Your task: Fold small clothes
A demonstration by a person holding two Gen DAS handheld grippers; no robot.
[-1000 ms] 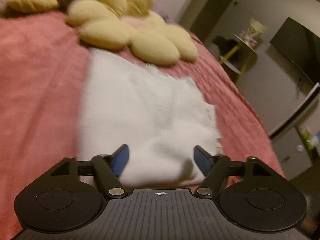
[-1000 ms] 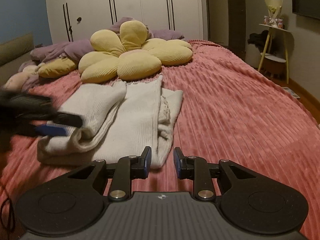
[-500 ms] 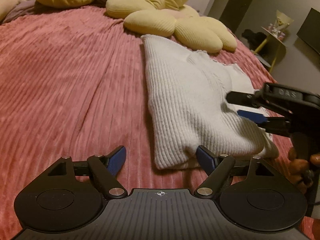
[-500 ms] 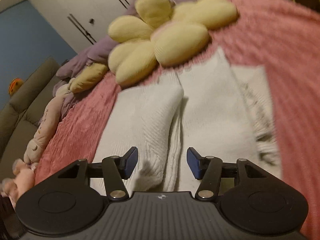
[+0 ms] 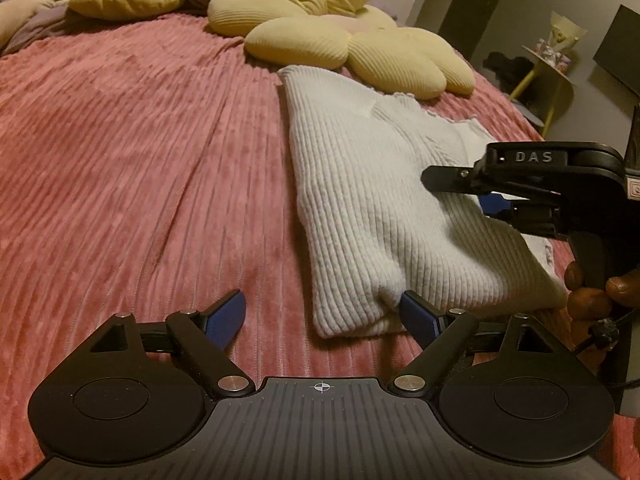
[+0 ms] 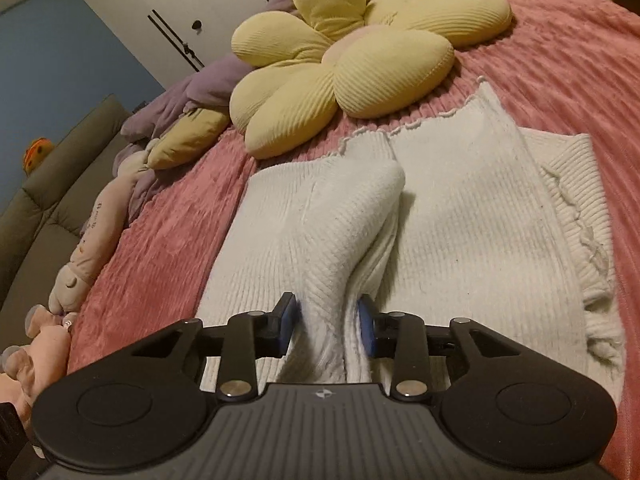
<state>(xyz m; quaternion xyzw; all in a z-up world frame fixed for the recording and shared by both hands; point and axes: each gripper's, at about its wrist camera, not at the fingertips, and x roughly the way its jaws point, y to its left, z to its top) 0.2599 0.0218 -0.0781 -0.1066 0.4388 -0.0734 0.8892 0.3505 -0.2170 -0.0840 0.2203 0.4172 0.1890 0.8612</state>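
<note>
A white ribbed sweater (image 5: 360, 184) lies partly folded on the pink bedspread (image 5: 140, 160). My left gripper (image 5: 320, 312) hovers low at its near corner, jaws wide and still opening. The corner lies between the fingers, and only the right pad (image 5: 420, 314) touches the fabric. In the right wrist view the sweater (image 6: 472, 240) fills the middle, and my right gripper (image 6: 327, 322) is closing, with both blue pads against a raised fold (image 6: 340, 240). The left wrist view shows that gripper's black body (image 5: 560, 168) over the sweater's right side, with a person's fingers (image 5: 592, 292) on its handle.
A yellow flower cushion (image 6: 352, 52) lies just beyond the sweater. Purple bedding (image 6: 200, 92) and plush toys (image 6: 80, 264) line the bed's left side beside a grey sofa (image 6: 48, 200). A yellow side table (image 5: 552, 60) and a dark screen (image 5: 616, 48) stand off the bed's right.
The right gripper swung in over the sweater, opened, then closed around a raised fold. The left gripper dropped to the sweater's near corner and spread a little wider.
</note>
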